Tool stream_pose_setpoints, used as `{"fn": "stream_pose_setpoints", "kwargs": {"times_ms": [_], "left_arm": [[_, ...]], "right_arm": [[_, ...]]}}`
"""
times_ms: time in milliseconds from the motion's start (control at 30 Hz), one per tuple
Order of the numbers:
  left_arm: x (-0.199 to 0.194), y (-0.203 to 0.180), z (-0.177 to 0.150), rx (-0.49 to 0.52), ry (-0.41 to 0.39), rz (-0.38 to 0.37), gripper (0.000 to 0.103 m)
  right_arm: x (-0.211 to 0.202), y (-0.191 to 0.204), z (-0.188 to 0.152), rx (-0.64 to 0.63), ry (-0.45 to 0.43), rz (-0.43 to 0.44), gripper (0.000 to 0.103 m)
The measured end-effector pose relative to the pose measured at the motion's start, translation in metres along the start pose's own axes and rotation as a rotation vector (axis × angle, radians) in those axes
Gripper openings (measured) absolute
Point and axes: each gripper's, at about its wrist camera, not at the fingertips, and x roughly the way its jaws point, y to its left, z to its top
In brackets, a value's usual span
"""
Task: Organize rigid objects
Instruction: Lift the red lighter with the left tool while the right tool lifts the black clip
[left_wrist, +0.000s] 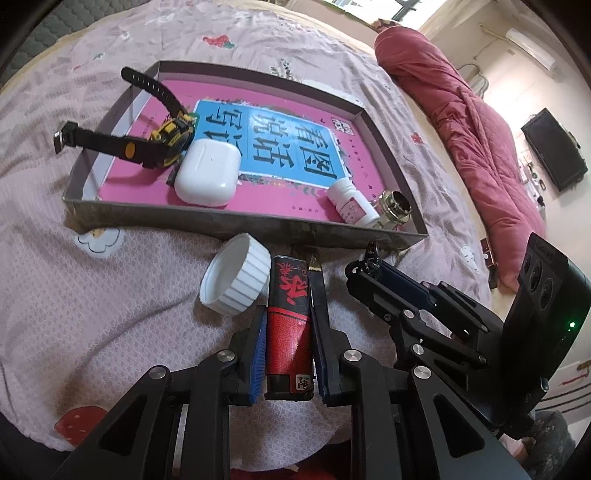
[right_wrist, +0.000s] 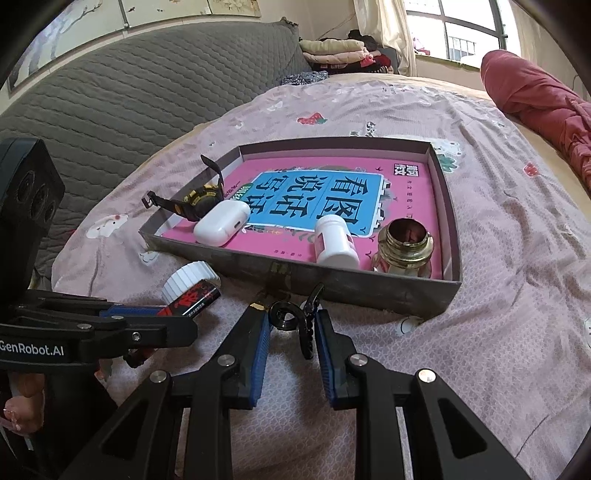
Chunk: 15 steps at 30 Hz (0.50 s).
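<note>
Left claw (left_wrist: 288, 295) clamps lighter (left_wrist: 289, 325), beside white cap (left_wrist: 236, 278).

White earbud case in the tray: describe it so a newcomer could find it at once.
Start at the shallow grey tray with the pink book cover on the bed. Near its left end, beside the black-and-yellow watch, lies the earbud case. It is a smooth, rounded white pebble, unlike the cylindrical white pill bottle and the glass jar toward the right.

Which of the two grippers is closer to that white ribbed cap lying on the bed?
The left. The left gripper, shut on the red lighter, sits right beside the white ribbed cap. The right gripper, around a black hair clip, is farther off, past the lighter.
</note>
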Motion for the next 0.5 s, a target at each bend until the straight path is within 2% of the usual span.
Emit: {"fn": "stream_pose_setpoints", "kwargs": {"times_ms": [500], "left_arm": [[-0.022,-0.013,0.002,0.06,-0.058,0.047,0.023]], "right_arm": [[-0.019,-0.003,0.0,0.047,-0.05,0.004,0.025]]}}
